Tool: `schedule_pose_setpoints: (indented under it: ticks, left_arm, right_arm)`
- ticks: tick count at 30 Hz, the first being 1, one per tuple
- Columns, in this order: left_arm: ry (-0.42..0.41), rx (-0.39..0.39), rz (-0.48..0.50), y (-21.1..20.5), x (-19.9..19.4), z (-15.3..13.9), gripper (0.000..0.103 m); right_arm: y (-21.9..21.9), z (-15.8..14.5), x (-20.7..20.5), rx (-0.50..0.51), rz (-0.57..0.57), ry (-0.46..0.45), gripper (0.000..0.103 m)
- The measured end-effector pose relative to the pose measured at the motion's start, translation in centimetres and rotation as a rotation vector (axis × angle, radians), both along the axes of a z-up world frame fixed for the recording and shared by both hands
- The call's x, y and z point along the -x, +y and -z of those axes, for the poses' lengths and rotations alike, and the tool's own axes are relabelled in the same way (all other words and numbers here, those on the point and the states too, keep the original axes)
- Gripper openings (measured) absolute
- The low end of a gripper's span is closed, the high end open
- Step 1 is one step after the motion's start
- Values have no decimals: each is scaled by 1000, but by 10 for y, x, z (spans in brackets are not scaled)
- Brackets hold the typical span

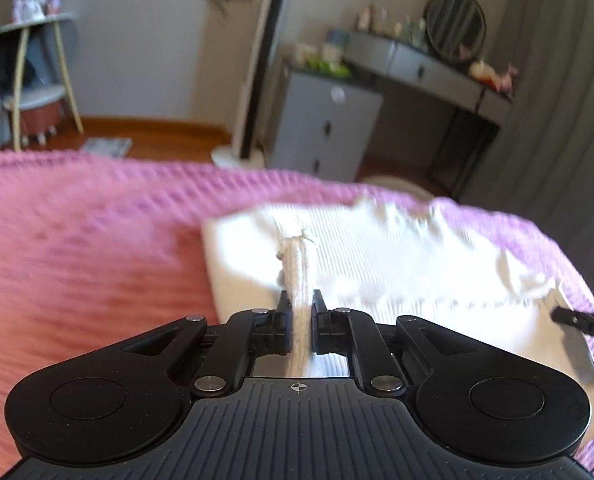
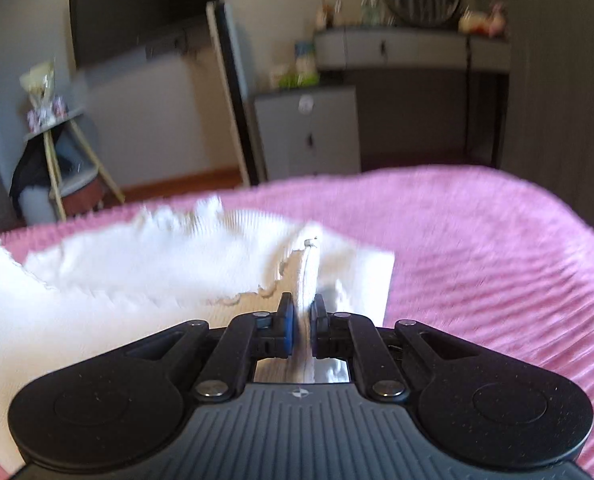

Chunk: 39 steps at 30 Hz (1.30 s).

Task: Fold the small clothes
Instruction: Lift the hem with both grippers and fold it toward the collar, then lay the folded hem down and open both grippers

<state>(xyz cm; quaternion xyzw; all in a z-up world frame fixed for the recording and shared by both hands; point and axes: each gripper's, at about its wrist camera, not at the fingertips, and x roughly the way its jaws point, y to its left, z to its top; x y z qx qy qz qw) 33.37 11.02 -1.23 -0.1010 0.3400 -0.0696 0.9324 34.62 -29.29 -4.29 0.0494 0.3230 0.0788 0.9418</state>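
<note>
Pinching a bunched ridge of white ribbed knit, the left gripper point(image 1: 300, 300) is clenched on the cloth point(image 1: 377, 256), its black jaws pressed against a narrow fold that stands up between them. The right gripper point(image 2: 301, 304) grips the same cloth point(image 2: 137, 264) the same way, with a thin upright pleat caught between blue-faced pads point(image 2: 289, 320). Both tools have matte black, rounded bodies with a grooved grey plate and a small crosshair mark. In the left view the other gripper's black tip point(image 1: 577, 320) enters from the right, bearing small pale letters too blurred to read.

Spreading between the two grips, the soft, finely ribbed cloth has a ragged, scalloped far edge and lies on a pink waffle-textured bedspread point(image 1: 77, 240). Beyond the bed stand a grey drawer unit point(image 1: 325, 128), a grey dressing table point(image 1: 429, 68) with a round mirror point(image 1: 455, 24), and far left a small shelf on pale legs point(image 1: 37, 60).
</note>
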Motion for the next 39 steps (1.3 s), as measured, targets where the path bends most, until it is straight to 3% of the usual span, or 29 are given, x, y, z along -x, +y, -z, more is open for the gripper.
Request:
schedule_pose_setpoints:
  ticks: [2,4,6,7,9,13,16,19,22,23,24,27,29,30,31,34,38,39]
  left_arm:
    - [0,-14,31,-2,-1,7,27]
    - [15,-28,61,-3,-4,11,28]
    - [24,-46,77,-7,-8,12,24]
    - [25,-65,85,-8,-9,11,9]
    - [13,-102,104,-11,-10,7,9]
    - [-80,-171,102,-18,-8,-17,9]
    - [-166,-249,81,-27,-23,-39,9]
    - [-224,-277,17,-32,-48,-54,9]
    - [-197,-357,-71,-41,-77,-49,23]
    - [-171,-377,-94,-43,-85,-45,41]
    - [-150,-378,-115,-44,-88,-42,49]
    - [-137,-275,-58,-39,-66,-34,55]
    - [-108,-231,-18,-34,-41,-24,71]
    - [-84,-214,0,-31,-28,-18,74]
    - [-63,-195,12,-27,-15,-11,74]
    - [3,-136,19,-10,17,5,76]
    - [80,-55,8,4,37,19,75]
    - [99,-37,9,6,39,21,73]
  right_arm:
    - [-3,5,-2,-14,-21,12,15]
    - [-5,8,-3,-33,-43,20,16]
    - [-4,10,-3,-32,-62,23,16]
    - [-2,10,-2,-20,-70,20,15]
    - [1,6,2,15,-88,-3,7]
    - [8,-15,7,104,-71,-111,6]
    - [14,-30,-12,183,-27,-173,6]
    - [21,-45,-42,232,36,-217,6]
    - [24,-55,-71,246,71,-222,9]
    - [24,-55,-77,246,82,-216,14]
    - [24,-55,-79,242,98,-210,26]
    - [12,-49,-59,140,87,-162,27]
    - [5,-37,-24,54,36,-120,28]
    - [2,-30,-5,25,18,-107,31]
    - [0,-24,15,2,11,-91,38]
    - [-9,-9,66,-74,-15,-60,43]
    - [-9,6,92,-87,-43,4,42]
    - [-8,7,91,-87,-46,12,36]
